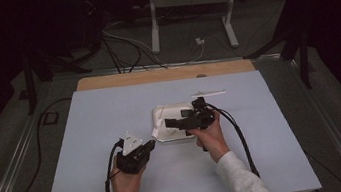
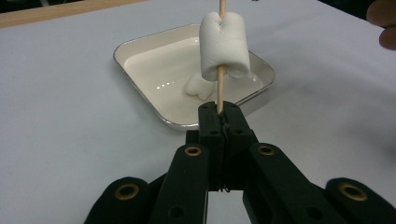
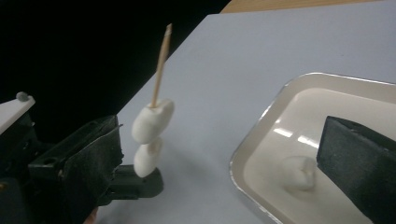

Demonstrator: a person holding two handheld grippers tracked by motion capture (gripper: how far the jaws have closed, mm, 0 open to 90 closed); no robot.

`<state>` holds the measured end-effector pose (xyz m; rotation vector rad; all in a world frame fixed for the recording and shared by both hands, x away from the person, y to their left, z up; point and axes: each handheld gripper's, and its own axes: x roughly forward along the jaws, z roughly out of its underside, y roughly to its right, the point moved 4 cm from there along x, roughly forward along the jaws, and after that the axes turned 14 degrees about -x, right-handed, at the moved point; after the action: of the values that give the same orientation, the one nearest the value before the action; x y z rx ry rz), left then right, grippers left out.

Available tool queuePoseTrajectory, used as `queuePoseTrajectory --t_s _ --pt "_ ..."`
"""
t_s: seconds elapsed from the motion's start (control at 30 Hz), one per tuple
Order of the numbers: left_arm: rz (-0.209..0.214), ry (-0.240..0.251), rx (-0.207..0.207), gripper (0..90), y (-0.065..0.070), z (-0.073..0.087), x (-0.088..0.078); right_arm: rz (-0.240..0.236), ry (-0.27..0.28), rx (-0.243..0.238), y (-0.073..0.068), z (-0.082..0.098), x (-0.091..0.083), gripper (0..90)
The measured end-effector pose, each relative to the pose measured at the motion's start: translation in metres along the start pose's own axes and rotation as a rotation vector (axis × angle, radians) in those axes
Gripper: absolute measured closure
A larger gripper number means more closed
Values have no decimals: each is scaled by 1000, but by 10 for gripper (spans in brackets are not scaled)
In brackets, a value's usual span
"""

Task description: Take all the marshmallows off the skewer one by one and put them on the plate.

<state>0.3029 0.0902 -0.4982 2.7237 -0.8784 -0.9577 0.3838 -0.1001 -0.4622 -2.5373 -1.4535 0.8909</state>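
Note:
My left gripper [image 2: 219, 114] is shut on the lower end of a wooden skewer [image 2: 218, 88] that stands upright with a white marshmallow [image 2: 223, 44] threaded on it. In the right gripper view the skewer [image 3: 160, 65] carries two marshmallows [image 3: 152, 122], one above the other, just left of a white metal tray [image 3: 261, 154]. One loose marshmallow [image 3: 299, 172] lies in that tray. My right gripper [image 3: 224, 168] hangs open over the tray's near corner, nothing between its jaws. In the high view the left gripper [image 1: 151, 145] is at the tray's [image 1: 160, 111] left edge and the right gripper [image 1: 171, 123] is over it.
A pale blue mat [image 1: 88, 138] covers the table, with a wooden strip [image 1: 165, 74] along its far edge. A thin pale stick [image 1: 208, 93] lies on the mat behind the tray. Cables [image 1: 236, 132] trail from both grippers toward the person. Stands and cables crowd the dark floor beyond.

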Motion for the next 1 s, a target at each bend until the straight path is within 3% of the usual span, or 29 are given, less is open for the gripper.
queuePoseTrajectory --t_s 0.27,0.43,0.73,0.87,1.0 --pt "11 3 5 900 4 -1 -1 -43 -20 -8 -13 3 11 25" --pt "16 3 7 900 6 -1 0 -68 -8 20 -17 3 16 201" --pt "16 1 10 900 7 -1 1 -142 -15 53 -23 4 20 664" --pt "14 1 8 900 7 -1 1 -144 -5 44 -26 3 19 753" --pt "16 -3 13 900 7 0 1 -141 3 51 -25 2 17 788"
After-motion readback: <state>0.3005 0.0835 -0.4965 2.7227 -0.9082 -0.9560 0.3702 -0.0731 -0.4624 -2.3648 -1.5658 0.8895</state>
